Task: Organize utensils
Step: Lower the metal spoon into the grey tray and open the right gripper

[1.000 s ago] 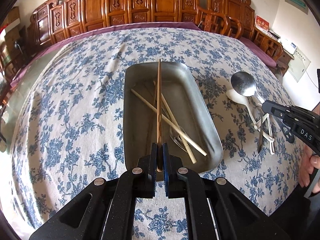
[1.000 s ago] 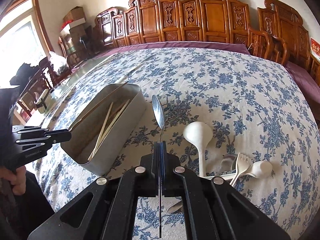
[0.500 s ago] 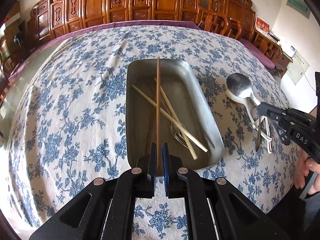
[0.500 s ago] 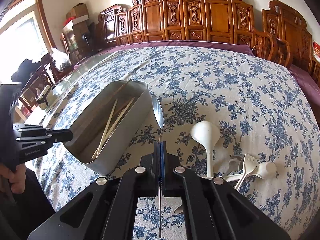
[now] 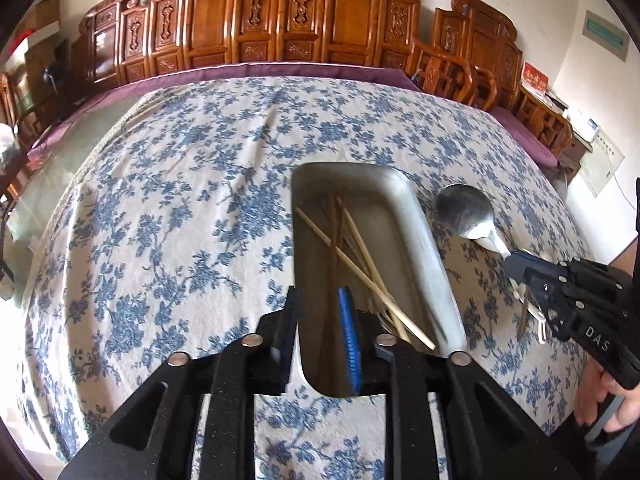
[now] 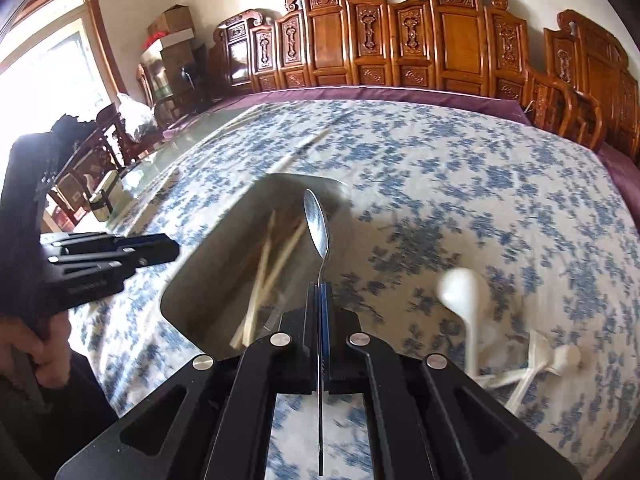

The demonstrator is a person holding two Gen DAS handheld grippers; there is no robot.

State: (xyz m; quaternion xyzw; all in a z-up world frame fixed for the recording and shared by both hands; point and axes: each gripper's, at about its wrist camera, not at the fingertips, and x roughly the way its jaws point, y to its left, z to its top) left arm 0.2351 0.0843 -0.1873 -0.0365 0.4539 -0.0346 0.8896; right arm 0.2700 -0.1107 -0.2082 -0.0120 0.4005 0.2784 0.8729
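A metal tray (image 5: 424,240) lies on the flowered cloth with several chopsticks (image 5: 360,248) inside. My left gripper (image 5: 320,312) hovers over the tray's near end, its jaws opening. A dark brown chopstick (image 5: 332,236) runs between the fingers without the pads pressing on it, and it seems to rest in the tray. My right gripper (image 6: 320,292) is shut on the handle of a metal spoon (image 6: 316,220). The spoon's bowl hangs over the tray (image 6: 192,296) by its right rim. From the left wrist view, the spoon (image 5: 464,208) and right gripper (image 5: 510,264) sit just right of the tray.
White plastic spoons (image 6: 464,284) and a white fork (image 6: 536,356) lie on the cloth to the right of the tray. Carved wooden chairs (image 5: 280,20) line the table's far edge. A person's hand (image 6: 36,344) holds the left gripper (image 6: 168,248).
The left jaws have parted from the brown chopstick, which now lies lower in the tray. The right gripper has carried the metal spoon leftward to the tray's rim.
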